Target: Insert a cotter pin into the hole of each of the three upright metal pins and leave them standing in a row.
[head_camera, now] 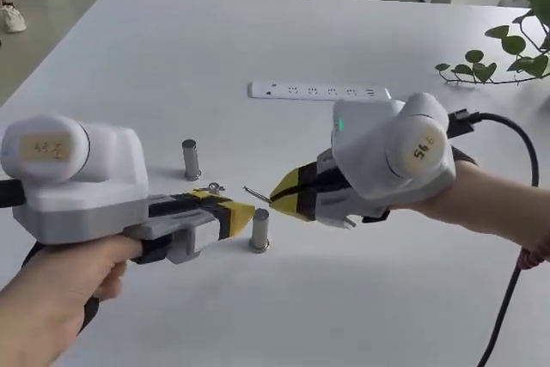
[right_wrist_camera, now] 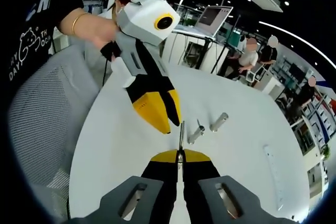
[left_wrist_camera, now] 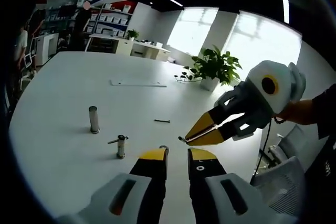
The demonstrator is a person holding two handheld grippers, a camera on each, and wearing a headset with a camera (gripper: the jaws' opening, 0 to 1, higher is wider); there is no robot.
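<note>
Three upright metal pins stand on the white table. The far pin is bare. The middle pin has a cotter pin through it and is partly hidden behind my left gripper in the head view. The near pin stands just beyond my left gripper, whose jaws are slightly apart with nothing between them. My right gripper is shut on a cotter pin, which points toward the near pin's top.
A loose cotter pin lies on the table beyond the pins. A white power strip lies at the back, and a plant sits at the far right. The right gripper's black cable runs down the right side.
</note>
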